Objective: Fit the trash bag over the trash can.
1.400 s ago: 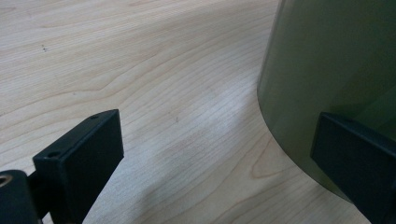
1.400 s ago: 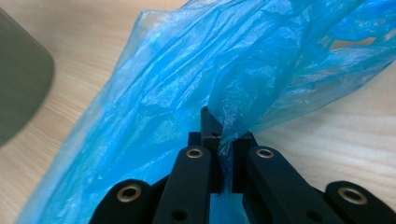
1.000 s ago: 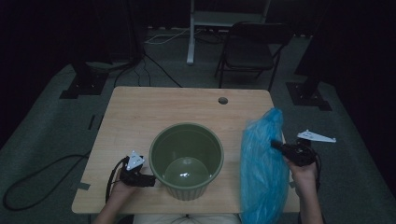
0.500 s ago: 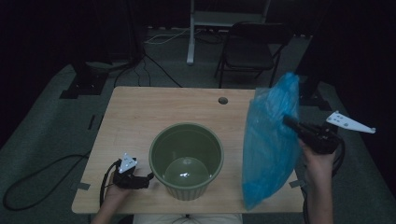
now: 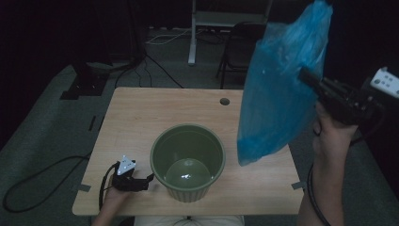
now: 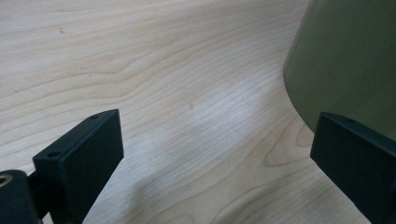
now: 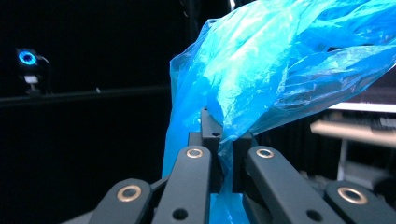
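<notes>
Above table's (image 5: 141, 113) right edge: blue bag (image 5: 277, 94) hangs in air, pinched in right gripper (image 5: 306, 75), jaws clamped on plastic. Left gripper (image 5: 149, 178) w/ jaws apart, empty, beside green bin (image 5: 188, 160). Bag lifted; bin not yet lined, judging by empty interior.

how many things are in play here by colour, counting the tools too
blue: 1, the plastic bag, pinched in the shut right tool and hanging above the table
green: 1, the bin, standing on the table
black: 2, the right tool and the open left tool beside the bin
total: 4
</notes>
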Action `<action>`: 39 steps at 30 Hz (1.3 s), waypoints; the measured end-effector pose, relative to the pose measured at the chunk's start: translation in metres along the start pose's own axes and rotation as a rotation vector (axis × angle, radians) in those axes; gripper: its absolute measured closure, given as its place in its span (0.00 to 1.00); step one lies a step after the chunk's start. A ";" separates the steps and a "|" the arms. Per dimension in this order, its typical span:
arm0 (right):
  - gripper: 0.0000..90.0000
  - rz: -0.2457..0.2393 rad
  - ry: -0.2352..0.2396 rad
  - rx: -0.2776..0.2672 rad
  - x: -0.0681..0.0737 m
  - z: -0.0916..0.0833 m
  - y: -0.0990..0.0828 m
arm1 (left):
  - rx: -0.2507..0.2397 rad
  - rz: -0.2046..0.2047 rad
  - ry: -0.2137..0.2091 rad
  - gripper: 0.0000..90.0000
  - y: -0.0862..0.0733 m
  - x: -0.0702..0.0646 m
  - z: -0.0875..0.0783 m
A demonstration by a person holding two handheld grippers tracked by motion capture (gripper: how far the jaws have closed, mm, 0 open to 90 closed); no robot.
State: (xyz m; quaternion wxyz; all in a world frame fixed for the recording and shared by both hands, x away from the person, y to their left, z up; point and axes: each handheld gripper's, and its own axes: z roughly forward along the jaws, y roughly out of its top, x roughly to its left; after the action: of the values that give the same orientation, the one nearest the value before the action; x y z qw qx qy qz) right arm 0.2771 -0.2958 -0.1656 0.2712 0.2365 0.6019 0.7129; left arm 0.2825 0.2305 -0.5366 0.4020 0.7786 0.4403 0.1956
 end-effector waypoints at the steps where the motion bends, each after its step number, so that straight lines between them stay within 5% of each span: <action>1: 1.00 0.000 0.000 0.000 0.000 0.000 0.000 | 0.002 0.007 -0.002 0.03 0.000 -0.001 0.001; 2: 1.00 -0.033 0.021 -0.031 0.012 0.012 0.017 | 0.002 0.008 -0.002 0.03 0.000 -0.001 0.001; 5: 1.00 -0.048 0.053 -0.061 0.025 0.026 0.031 | 0.002 0.005 -0.004 0.03 0.000 -0.001 0.001; 11: 1.00 -0.056 0.112 -0.072 0.047 0.059 0.031 | 0.004 0.003 -0.009 0.03 0.000 0.000 0.000; 19: 1.00 -0.013 0.197 0.041 0.067 0.115 -0.039 | 0.001 0.005 -0.026 0.03 -0.001 -0.001 0.000; 24: 1.00 0.010 0.219 0.141 0.072 0.134 -0.084 | -0.006 0.011 -0.018 0.03 0.000 0.000 -0.003; 33: 1.00 0.139 0.249 0.334 0.062 0.129 -0.168 | -0.035 0.002 -0.021 0.03 0.007 0.002 -0.010; 39: 0.99 0.204 0.255 0.413 0.057 0.113 -0.202 | -0.092 -0.024 -0.011 0.03 0.026 0.012 -0.032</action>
State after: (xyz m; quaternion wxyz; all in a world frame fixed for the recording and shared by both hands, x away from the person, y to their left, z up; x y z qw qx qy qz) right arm 0.3302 -0.1494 -0.3458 0.0661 0.2545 0.7370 0.6227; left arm 0.2813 0.2474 -0.4972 0.4421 0.7551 0.4377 0.2068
